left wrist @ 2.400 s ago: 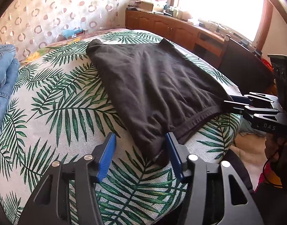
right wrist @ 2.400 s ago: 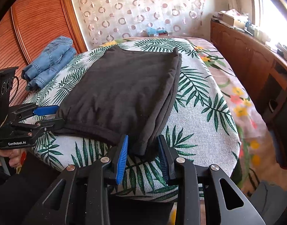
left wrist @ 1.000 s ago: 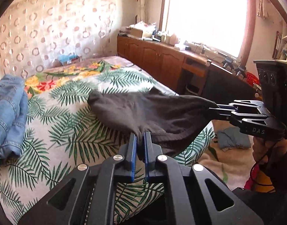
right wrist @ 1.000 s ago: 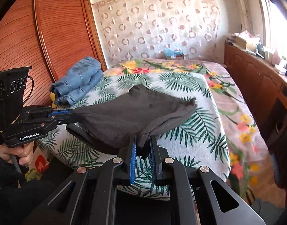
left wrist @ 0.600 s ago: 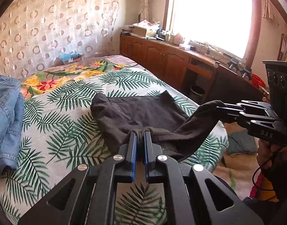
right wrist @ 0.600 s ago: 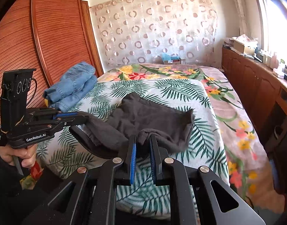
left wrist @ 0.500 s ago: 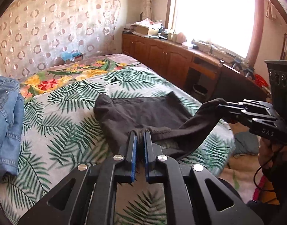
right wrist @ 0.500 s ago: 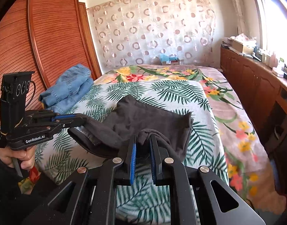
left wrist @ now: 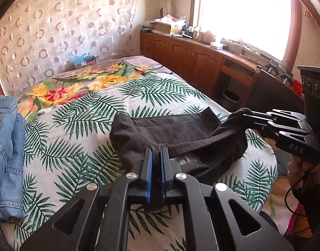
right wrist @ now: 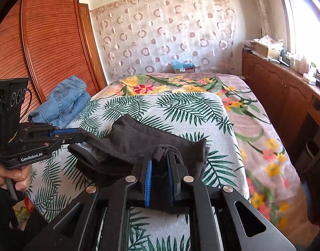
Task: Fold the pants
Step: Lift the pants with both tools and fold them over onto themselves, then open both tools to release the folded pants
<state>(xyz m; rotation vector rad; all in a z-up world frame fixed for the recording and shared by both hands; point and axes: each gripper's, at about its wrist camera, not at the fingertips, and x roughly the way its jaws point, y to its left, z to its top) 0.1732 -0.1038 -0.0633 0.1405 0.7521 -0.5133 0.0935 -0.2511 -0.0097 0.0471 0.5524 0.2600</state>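
Observation:
Dark grey pants [left wrist: 166,129] lie partly folded on the palm-leaf bed cover [left wrist: 80,125]. My left gripper [left wrist: 156,149] is shut on one near corner of the pants, lifted above the bed. My right gripper [right wrist: 160,152] is shut on the other near corner of the pants [right wrist: 139,140]. The lifted edge hangs between the two grippers and is carried over the part still lying flat. The right gripper shows in the left wrist view [left wrist: 246,116], the left gripper in the right wrist view [right wrist: 84,137].
Folded blue jeans [right wrist: 63,102] lie at the bed's left side by a wooden wardrobe [right wrist: 44,48]. A wooden cabinet [left wrist: 197,62] with clutter runs under the window on the right. A flowered blanket [right wrist: 180,85] covers the far bed.
Both grippers closed on the near corners of the flat pants, lifted them, and carried that edge forward over the rest. The visible flat part has become shorter.

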